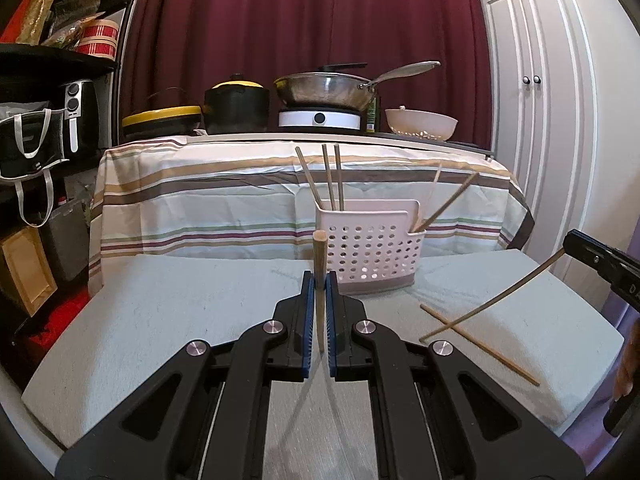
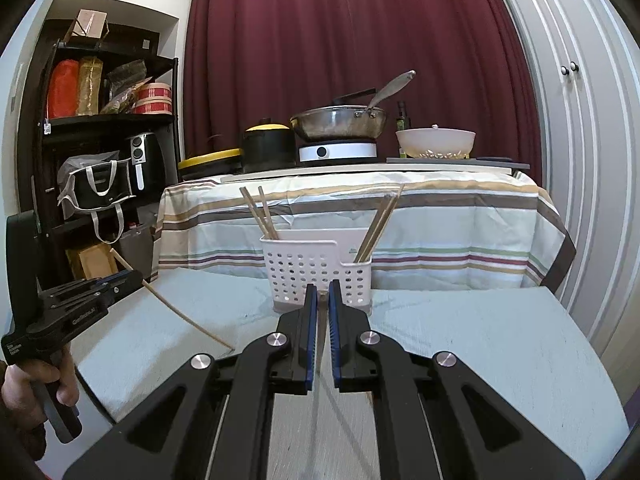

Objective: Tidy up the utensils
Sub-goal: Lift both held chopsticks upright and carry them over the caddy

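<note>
A white perforated utensil holder (image 1: 372, 248) (image 2: 316, 272) stands on the grey-green mat, with several wooden chopsticks upright in its compartments. My left gripper (image 1: 320, 280) is shut on a chopstick (image 1: 320, 256) that stands up between the blue pads, just left of the holder. My right gripper (image 2: 322, 292) is shut on another chopstick (image 2: 321, 328), whose length slants down to the mat in the left wrist view (image 1: 492, 296). One loose chopstick (image 1: 480, 346) lies on the mat, crossed under it.
Behind the mat is a table with a striped cloth (image 1: 240, 200) carrying a wok (image 1: 324, 88), black pots (image 1: 236, 108) and a white bowl (image 1: 420, 124). A dark shelf (image 2: 100, 120) stands left, white cabinet doors (image 1: 536, 100) right.
</note>
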Available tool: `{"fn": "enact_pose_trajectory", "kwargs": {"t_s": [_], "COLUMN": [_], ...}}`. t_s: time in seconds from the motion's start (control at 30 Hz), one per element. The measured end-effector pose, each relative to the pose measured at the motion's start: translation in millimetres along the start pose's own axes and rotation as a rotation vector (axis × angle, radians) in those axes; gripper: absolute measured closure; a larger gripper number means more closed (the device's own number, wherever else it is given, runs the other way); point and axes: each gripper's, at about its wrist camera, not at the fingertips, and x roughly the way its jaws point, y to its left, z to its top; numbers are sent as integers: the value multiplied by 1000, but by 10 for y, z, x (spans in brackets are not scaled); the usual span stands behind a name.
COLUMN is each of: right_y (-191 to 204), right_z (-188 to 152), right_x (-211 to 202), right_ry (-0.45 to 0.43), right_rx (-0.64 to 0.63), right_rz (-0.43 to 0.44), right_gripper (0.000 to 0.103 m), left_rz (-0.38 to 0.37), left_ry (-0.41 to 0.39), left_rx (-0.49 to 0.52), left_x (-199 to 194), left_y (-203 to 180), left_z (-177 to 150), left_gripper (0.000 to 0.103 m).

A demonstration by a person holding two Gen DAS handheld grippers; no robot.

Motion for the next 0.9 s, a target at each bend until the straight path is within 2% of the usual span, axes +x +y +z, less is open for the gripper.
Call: {"fn": "enact_pose_trajectory", "kwargs": {"t_s": [0.33,0.9], "right_y": [39,60], "right_z": [279,448], "right_x": [356,605], "right_ry": [-18,-16], "right_rx": [-19,-29], "right_rz": [8,20], "right_gripper": [96,96], "left_rz": [23,21], "left_ry": [5,22], "left_rx": [0,15], "left_x": [333,565], "left_y": [35,54], "left_z": [204,354], "left_gripper": [97,97]}}
